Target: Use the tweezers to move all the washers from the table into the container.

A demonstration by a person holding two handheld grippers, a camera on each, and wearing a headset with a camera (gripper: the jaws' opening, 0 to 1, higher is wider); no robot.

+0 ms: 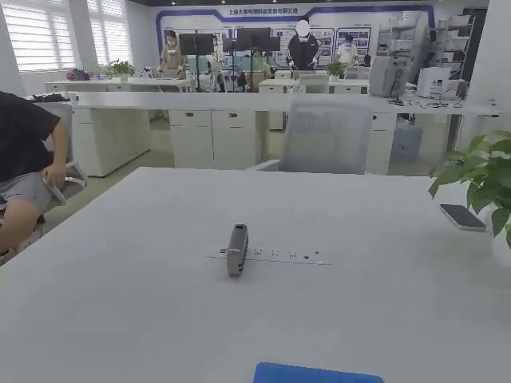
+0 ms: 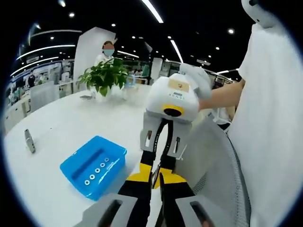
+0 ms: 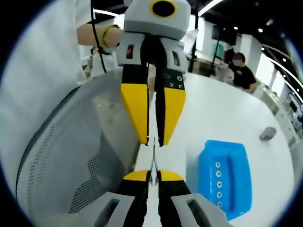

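I'm working over a wide white table (image 3: 208, 109) in a bright open office. Nearest me, my right tongs (image 3: 152, 176) are pinched narrow onto the thin metal tweezers (image 3: 153, 158), which run straight ahead from between their yellow tips. The left tongs (image 3: 154, 142) meet them tip to tip and point back at me. They are drawn narrow too, with their tips at the tweezers' far end; I cannot tell whether they grip it. Under and to the left of both tongs is the grey mesh back of a chair (image 3: 80, 156). To the right of the right tongs, near them on the table, sits the blue container (image 3: 239, 189). Five washers (image 3: 219, 184) lie in a row in its middle trough. Beyond the container, well apart from it, a small grey block (image 3: 268, 133) lies on the table. Past the left tongs is a person in a white top (image 3: 38, 71), and farther back a person in black (image 3: 244, 75).
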